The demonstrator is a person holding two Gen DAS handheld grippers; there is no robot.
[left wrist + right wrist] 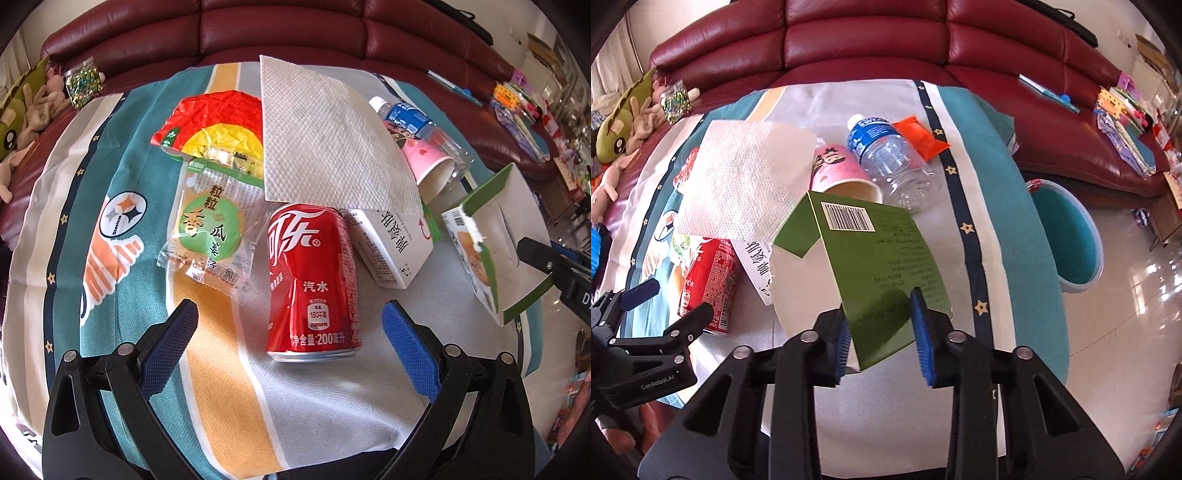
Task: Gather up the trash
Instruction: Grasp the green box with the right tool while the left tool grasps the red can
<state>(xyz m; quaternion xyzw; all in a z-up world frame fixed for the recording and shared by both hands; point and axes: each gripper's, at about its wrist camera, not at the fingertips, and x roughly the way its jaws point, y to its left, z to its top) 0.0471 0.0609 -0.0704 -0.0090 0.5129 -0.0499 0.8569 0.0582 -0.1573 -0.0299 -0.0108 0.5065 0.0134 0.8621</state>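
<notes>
A red cola can [314,280] stands on the patterned cloth between the fingers of my left gripper [290,314], which is open with neither pad touching it. My right gripper [881,321] is shut on a green and white cardboard box [882,266], which hangs tilted over the table's right side; one of its fingers [535,254] shows against the box [487,236] in the left wrist view. Other trash lies around: a paper towel [332,140], a seed packet [210,229], a red and yellow wrapper [214,122], a white carton [399,247], a pink paper cup [842,173], a plastic bottle [886,151] and an orange packet [919,138].
A teal bin [1067,236] stands on the tiled floor right of the table. A dark red leather sofa [868,44] curves behind, with plush toys and a glitter jar [83,85] at its left and papers at its right.
</notes>
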